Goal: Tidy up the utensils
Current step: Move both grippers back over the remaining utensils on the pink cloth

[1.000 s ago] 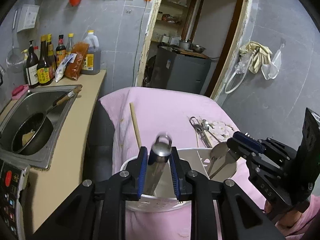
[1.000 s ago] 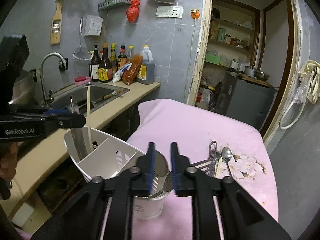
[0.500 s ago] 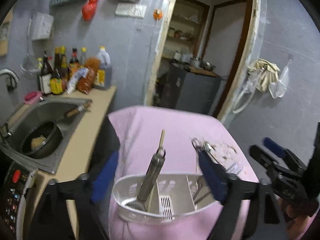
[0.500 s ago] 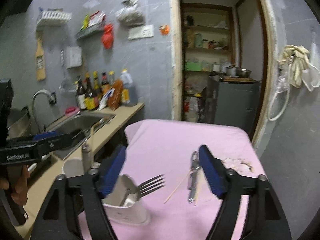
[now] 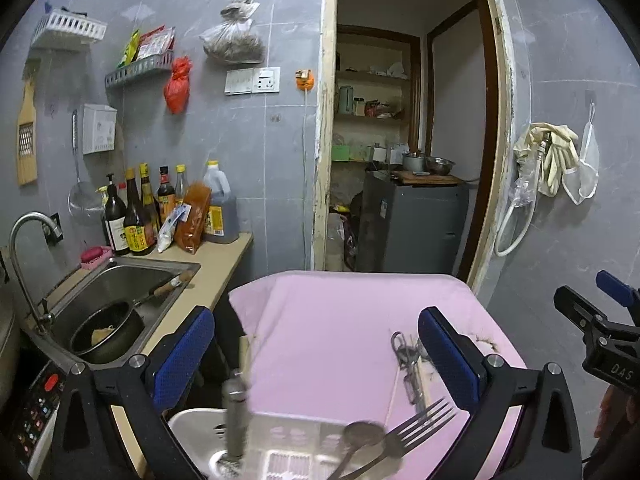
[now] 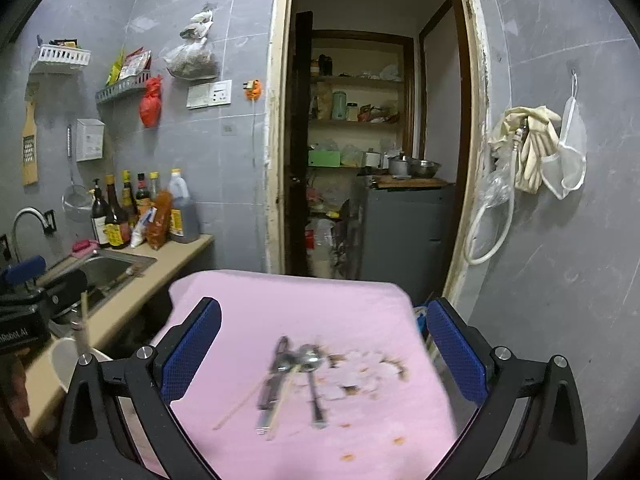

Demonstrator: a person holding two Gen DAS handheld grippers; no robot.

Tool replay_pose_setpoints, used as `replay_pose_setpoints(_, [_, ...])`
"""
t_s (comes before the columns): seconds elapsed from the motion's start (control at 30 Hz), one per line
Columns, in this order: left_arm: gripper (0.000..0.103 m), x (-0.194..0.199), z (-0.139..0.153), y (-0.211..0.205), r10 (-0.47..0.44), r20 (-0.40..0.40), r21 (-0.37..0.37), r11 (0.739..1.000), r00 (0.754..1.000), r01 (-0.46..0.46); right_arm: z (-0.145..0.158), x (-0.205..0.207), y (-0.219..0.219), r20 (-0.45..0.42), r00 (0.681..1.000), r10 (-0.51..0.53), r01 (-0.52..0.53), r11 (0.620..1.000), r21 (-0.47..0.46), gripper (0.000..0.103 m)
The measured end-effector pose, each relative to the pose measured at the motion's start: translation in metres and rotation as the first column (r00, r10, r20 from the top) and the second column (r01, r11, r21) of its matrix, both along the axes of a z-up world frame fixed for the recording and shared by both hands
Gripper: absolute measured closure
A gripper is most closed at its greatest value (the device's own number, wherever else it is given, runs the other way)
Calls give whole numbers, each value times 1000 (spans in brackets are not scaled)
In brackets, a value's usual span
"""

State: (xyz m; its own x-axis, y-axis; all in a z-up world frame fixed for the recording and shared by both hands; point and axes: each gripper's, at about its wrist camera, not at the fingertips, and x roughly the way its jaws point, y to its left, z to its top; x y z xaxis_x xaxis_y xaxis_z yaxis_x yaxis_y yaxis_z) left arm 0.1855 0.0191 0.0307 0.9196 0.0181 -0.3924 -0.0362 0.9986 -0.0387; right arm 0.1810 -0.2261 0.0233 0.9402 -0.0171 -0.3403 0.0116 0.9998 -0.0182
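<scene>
Both the left gripper [image 5: 316, 354] and the right gripper [image 6: 324, 346] have their jaws spread wide with nothing between them. The white caddy [image 5: 280, 446] sits on the pink cloth [image 5: 340, 320] holding a steel handle [image 5: 235, 416], fork [image 5: 420, 426] and spoon [image 5: 360, 440]. More utensils [image 6: 292, 384], blurred, lie loose on the cloth below the right gripper.

Left gripper [image 5: 316, 356] and right gripper [image 6: 324, 350]: black frames, textured blue pads (silver screws at joints).
</scene>
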Motion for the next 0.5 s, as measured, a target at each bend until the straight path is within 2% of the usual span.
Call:
replay_pose_setpoints(0.2, [0,19,-4,-41,42,-8,7,999,999,-42,-6,26,-41,-11,999,39,-40,999,-33,2])
replay_pose_setpoints(0.5, [0,57,-21,-99,68,-68,4,998,995,-68,-32,82,-93,-64,985,162,-162,987,-1,2])
